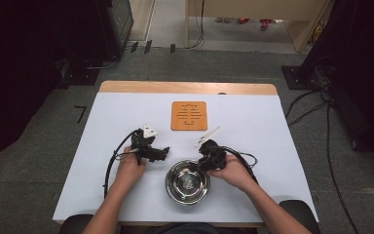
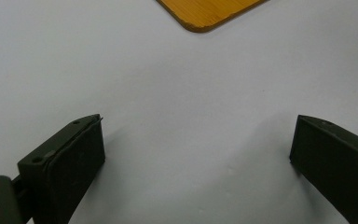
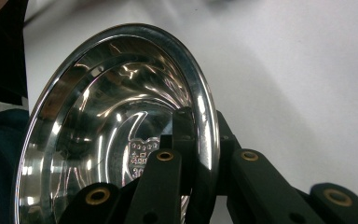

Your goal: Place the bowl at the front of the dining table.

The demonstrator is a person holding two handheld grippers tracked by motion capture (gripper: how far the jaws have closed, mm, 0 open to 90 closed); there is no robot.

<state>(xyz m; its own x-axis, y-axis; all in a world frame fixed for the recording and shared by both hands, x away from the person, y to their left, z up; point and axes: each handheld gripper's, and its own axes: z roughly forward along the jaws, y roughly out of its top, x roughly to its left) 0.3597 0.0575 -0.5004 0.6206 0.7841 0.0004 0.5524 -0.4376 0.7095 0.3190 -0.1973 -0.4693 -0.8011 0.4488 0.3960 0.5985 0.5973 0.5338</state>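
**Jaws clamp the bowl's rim, ready to lift**

The jaws of the right gripper (image 3: 200, 154) are pinched on the rim of the steel bowl (image 1: 187, 182), one inside, one outside. The left gripper (image 2: 198, 154) rests on the white table (image 1: 272, 126) beside it, jaws spread wide with nothing between them.

The bowl sits near the table's front edge, mouth facing up; being round, it has no long axis. A wooden trivet (image 1: 189, 115) lies farther back, apart from it. The step looks like grasping; next, probably, lift the bowl level and carry it toward the trivet without letting the rim slip.
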